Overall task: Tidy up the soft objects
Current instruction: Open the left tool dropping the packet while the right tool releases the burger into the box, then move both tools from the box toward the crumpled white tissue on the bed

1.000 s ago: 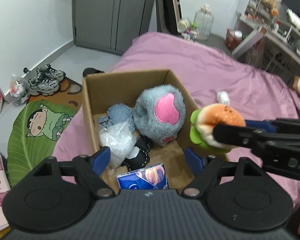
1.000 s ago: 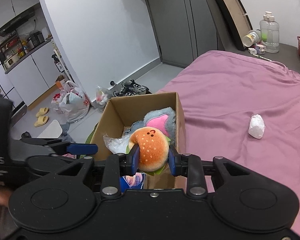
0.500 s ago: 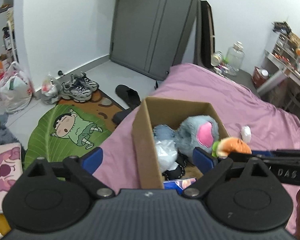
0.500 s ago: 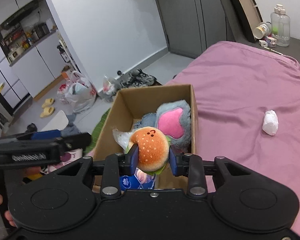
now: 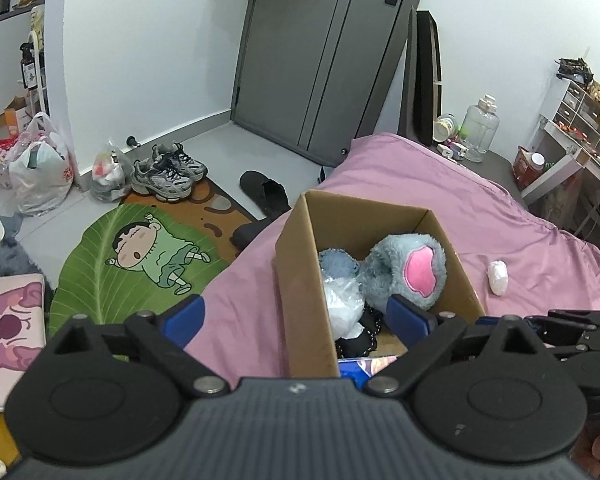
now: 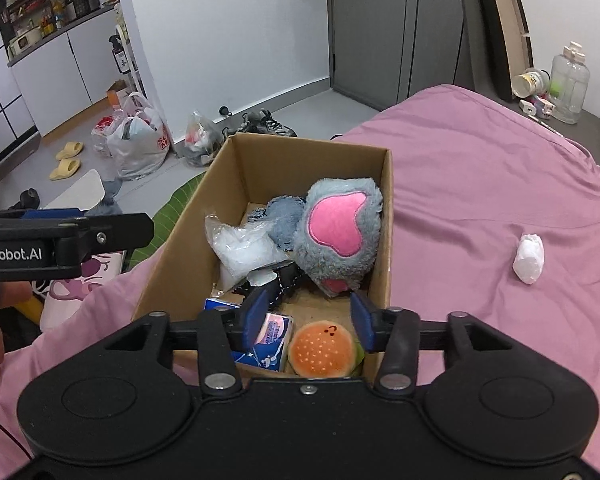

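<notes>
A cardboard box sits on the pink bedsheet. Inside lie a grey plush with a pink patch, a clear bag, a blue packet and a burger plush. My right gripper hovers over the box's near end, its jaws opening; the burger plush lies on the box floor below them, free of the pads. My left gripper is open and straddles the box's left wall. The burger is hidden in the left wrist view.
A small white wad lies on the sheet right of the box. Off the bed's left edge are a green leaf rug, sneakers, a slipper and plastic bags. A bottle stands by the far corner.
My right gripper opened and the burger plush dropped from its pads into the box. My left gripper widened and drew back to the left, from over the box to its left wall.
</notes>
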The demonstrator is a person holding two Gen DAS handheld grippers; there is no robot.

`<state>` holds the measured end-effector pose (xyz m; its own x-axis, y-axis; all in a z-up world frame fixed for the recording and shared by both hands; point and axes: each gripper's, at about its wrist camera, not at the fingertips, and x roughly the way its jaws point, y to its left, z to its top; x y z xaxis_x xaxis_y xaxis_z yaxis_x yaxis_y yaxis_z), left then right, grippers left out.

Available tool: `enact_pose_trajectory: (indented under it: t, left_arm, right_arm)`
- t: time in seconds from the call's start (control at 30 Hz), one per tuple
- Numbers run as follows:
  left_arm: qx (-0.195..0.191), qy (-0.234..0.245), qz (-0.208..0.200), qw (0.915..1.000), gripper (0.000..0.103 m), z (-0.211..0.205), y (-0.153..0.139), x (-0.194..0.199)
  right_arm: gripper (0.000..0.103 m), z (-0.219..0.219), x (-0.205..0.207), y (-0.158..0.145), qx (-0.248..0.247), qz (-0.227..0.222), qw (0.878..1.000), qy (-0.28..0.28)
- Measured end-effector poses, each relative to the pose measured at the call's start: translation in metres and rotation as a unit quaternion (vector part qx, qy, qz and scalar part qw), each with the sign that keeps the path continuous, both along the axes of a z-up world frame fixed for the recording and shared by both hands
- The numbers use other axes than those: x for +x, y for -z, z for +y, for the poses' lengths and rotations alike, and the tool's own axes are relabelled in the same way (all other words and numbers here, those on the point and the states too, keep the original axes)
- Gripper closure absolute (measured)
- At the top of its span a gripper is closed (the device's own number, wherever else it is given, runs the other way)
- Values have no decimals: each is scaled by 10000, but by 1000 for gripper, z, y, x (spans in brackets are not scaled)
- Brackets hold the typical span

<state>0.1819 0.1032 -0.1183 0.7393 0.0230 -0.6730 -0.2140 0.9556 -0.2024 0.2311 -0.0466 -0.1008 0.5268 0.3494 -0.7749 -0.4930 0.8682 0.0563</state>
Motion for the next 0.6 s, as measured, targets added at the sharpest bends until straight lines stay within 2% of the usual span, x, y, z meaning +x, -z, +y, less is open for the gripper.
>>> enact_pose_trajectory:
  t: [0.1,0.27,0.37,0.47,0.53,0.6]
  left_arm:
    - [67,2,-17,10000,6,-1,-1,-1]
    - [140,44,-61,9999,6,-6,-7,-4]
    - [152,167,-144,9996,6,-12,-12,-4]
    - [264,256,-186,9991,6,-22,-19,-3]
    - [245,306,-157,9991,6,-26,-22,-2]
    - [216,374,-127,9990,6,-30,-25,-2]
  right_arm:
    - [49,-4,-1,-4,109,-6,9999,35]
    - [35,-14,-5,-15,332,-53,9993,148]
    - [20,-21,-11,-20,441,-29,9989,139]
    - [15,-29,-16,-25,492,-80,9987,113]
    - [8,-34,-17,-27,523,-51,9985,116]
    - [5,-39,-18,-28,558,-6,9984,74]
